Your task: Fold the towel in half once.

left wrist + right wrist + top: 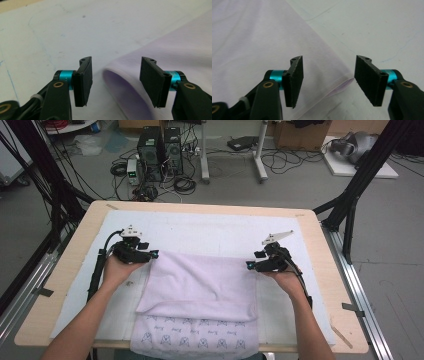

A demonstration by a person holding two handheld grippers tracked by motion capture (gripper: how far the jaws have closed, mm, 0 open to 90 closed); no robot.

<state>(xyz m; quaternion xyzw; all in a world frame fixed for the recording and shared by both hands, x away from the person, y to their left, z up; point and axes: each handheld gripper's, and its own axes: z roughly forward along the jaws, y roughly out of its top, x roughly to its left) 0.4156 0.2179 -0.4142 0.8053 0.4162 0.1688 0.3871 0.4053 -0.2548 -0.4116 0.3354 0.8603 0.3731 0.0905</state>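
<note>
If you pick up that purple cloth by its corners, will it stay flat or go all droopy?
Probably droopy: the purple cloth is already folded over itself, with a soft rounded fold. It looks thin and light, and likely hangs down between the tools.

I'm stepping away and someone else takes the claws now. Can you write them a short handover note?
Left claw: open, a corner of the lilac cloth lies loose between its jaws.
Right claw: open, the cloth's other far corner between its jaws, not pinched.
Cloth: on the white mat, folded over toward the far side; its printed near end hangs over the table edge.
Done: one fold laid.
Left: probably further folds and smoothing.
</note>
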